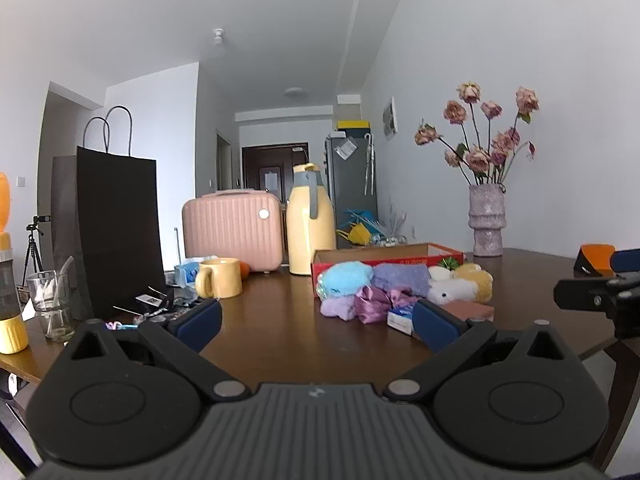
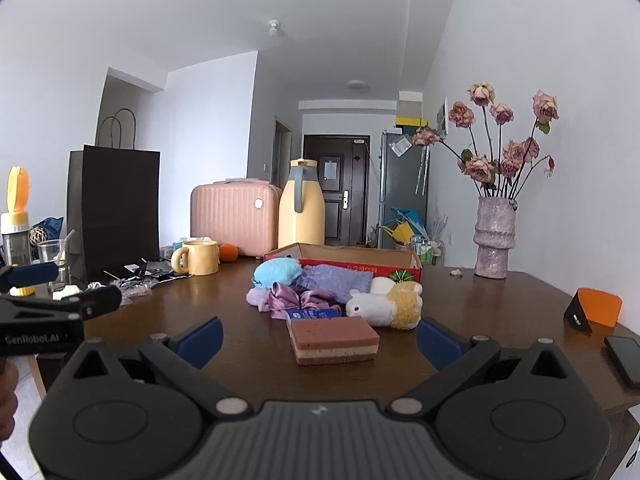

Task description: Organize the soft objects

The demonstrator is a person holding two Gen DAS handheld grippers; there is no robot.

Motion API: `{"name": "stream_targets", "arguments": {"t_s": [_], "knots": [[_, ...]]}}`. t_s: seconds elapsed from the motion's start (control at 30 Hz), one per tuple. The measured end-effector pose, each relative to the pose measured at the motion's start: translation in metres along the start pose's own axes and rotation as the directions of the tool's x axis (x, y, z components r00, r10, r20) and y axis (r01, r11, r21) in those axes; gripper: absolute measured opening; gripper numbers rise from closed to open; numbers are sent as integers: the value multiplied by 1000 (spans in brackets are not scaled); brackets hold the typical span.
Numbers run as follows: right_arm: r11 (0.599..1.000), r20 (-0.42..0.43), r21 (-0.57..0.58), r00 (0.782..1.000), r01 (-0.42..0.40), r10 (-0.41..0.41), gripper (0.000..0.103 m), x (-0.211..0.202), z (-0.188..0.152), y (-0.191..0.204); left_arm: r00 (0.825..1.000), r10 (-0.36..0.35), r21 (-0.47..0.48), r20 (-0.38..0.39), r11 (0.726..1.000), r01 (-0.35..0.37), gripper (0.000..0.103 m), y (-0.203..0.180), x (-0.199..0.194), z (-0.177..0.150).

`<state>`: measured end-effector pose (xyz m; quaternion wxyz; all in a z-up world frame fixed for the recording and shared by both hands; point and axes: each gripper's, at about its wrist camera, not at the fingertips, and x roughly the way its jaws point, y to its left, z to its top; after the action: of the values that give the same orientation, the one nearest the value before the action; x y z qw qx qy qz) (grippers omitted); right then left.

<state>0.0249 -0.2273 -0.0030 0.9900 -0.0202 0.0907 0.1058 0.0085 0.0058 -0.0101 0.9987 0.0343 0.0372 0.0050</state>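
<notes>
both grippers up, nothing picked yet
left gripper and right gripper jaws wide, empty; sponge at twelve o'clock before toys, box behind. squeeze gently, centred.

- A black paper bag is standing upright at the table's left end.
- A pink case is sitting just left of a yellow jug.
- A yellow mug is resting near an orange fruit.
- A vase is holding dried roses by the right wall.
- A phone is lying at the right edge, near an orange-and-black stand.
- A glass is standing far left.
</notes>
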Motion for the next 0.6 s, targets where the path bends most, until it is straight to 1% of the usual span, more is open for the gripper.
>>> {"name": "stream_targets", "arguments": {"t_s": [0.13,0.2,0.27,0.37,0.43,0.6], "knots": [[1000,6,26,1000,-3,3,103,3,-1,-6,999,-26,-3,-29,1000,26,103,-6,4,-1],[999,2,46,1000,5,-5,103,10,-1,-11,997,-68,-12,-24,998,68,103,-8,7,-1],[999,-7,52,1000,11,-10,103,19,-1,-16,997,-70,-9,-25,998,70,103,-11,11,-1],[998,-19,52,1000,21,-20,103,33,0,-23,994,-91,-27,-57,996,90,103,-13,24,0],[998,-28,65,999,25,-23,103,43,2,-29,994,-72,-34,-81,997,70,103,-15,33,2],[996,-54,89,998,24,-19,103,71,9,-45,993,-53,-63,-108,997,47,103,-14,57,12]]}}
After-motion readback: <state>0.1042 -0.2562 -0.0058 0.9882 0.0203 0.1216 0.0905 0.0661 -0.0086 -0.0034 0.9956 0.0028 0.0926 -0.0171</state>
